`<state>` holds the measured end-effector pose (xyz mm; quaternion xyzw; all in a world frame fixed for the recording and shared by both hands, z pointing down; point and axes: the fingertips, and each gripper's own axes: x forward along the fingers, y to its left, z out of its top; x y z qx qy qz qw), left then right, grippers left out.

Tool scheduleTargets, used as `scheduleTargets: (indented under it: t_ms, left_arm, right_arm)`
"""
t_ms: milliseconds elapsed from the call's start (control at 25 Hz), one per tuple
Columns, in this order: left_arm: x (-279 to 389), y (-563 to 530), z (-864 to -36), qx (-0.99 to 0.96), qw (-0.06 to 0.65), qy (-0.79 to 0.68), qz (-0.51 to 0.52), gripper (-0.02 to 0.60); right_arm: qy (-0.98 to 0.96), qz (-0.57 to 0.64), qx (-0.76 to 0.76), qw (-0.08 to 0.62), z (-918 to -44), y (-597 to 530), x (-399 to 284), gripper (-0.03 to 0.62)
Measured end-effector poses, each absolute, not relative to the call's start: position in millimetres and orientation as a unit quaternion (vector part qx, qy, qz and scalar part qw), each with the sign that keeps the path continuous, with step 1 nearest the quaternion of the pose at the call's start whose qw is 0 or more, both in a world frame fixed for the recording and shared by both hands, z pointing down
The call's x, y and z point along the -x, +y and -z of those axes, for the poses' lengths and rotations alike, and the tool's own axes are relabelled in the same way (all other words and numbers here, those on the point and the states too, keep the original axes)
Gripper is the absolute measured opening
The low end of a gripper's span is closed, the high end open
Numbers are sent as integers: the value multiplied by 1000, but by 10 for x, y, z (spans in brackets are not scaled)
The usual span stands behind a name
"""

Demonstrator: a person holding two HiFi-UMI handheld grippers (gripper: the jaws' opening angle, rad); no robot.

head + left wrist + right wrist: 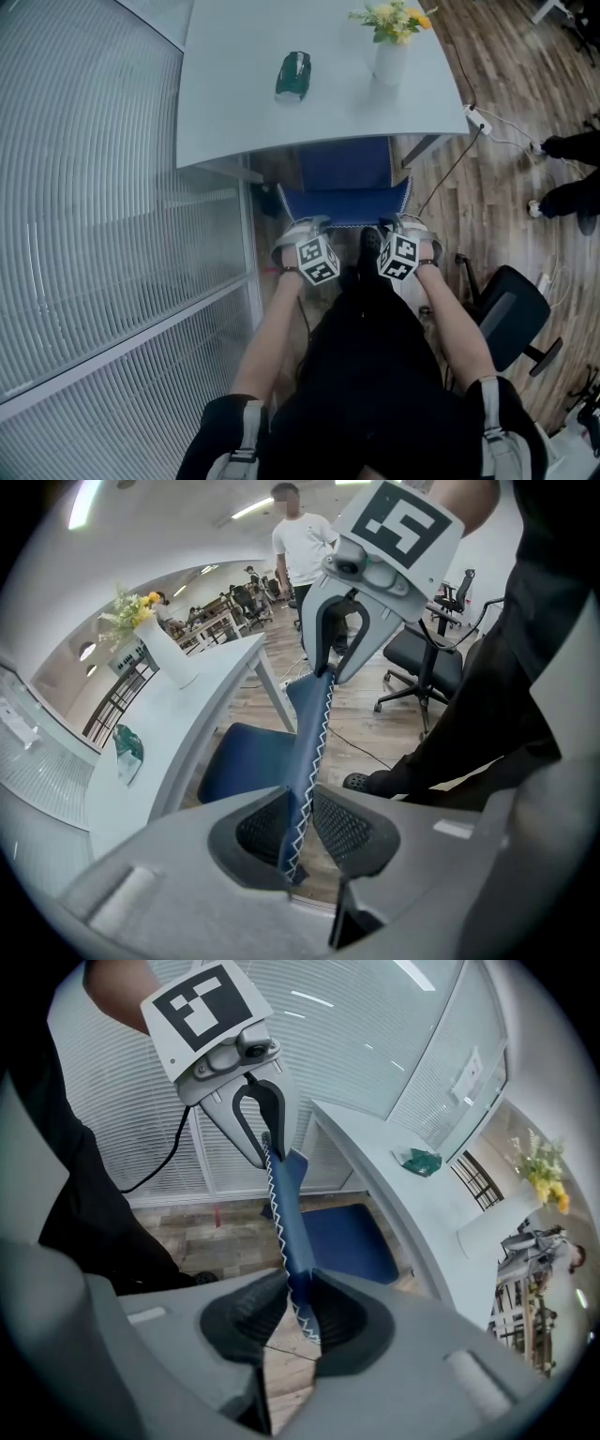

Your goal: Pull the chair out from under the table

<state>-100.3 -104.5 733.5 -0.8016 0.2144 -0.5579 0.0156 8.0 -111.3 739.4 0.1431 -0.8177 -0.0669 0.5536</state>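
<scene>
Forearms (270, 330) outstretched, left gripper (302, 226) and right gripper (406, 222), seemingly angled down, clamp the chair back (345, 203)

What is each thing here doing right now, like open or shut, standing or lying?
chair: seat partly under the table, back gripped near both top corners.
left gripper: shut on the chair back.
right gripper: shut on the chair back.
vase: upright on the table, flowers in it.
green thing: lying on the table.
office chair: standing on the floor, untouched.
</scene>
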Motion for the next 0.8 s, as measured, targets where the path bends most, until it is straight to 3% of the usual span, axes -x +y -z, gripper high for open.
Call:
scheduleTargets:
  t_ms: [800]
  left_arm:
    - [946,-297,-7286,807,18,207,552,87]
  right_arm:
    - [-810,62,-156,562,-7356,-366,-140,87]
